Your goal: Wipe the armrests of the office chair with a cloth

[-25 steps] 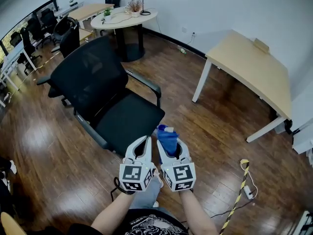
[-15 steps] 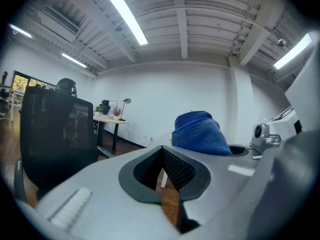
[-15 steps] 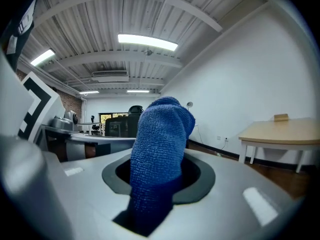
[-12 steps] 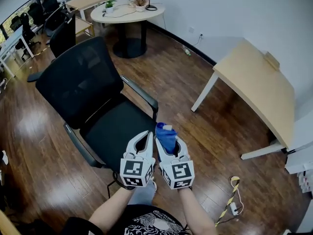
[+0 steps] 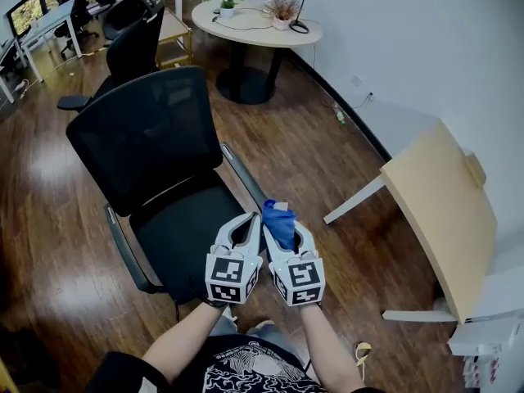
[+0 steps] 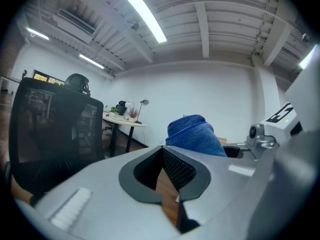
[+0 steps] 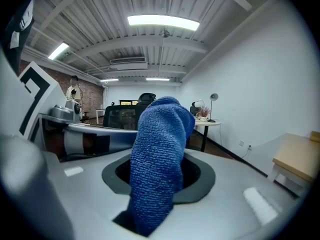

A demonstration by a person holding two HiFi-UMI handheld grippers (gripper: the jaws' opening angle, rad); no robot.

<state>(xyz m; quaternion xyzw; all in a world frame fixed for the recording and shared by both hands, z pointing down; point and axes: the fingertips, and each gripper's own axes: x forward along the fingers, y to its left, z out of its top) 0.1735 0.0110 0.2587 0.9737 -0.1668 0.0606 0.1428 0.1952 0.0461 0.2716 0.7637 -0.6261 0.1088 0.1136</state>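
two grippers side by side nearest the camera, raised at the front corner of the seat (image 5: 184, 237) of the office chair (image 5: 168, 188). right gripper (image 5: 285, 234): clamped on a blue cloth (image 5: 278, 218), with a rounded wad poking up past the tips. left gripper (image 5: 248, 223): pinched together at the tips, nothing caught between. just beyond the cloth, the near end of one armrest (image 5: 246, 177), a slim dark bar running away along the side of the seat; not yet touched, so wiping probably about to begin. to do it well: lower the wad onto that near end, keep the grip firm against slipping, press flat on the top face and draw along the whole bar toward the backrest (image 5: 143, 129), then roll over both edges. worth steadying the chair with the free left gripper, given a likely tendency to swivel or roll on the wood floor (image 5: 49, 211). afterwards, across the seat to the other armrest (image 5: 123, 248). farther off, a round table (image 5: 254, 24) with a lamp and a plant, a pale desk (image 5: 446, 211) at the right, more chairs at the far left.
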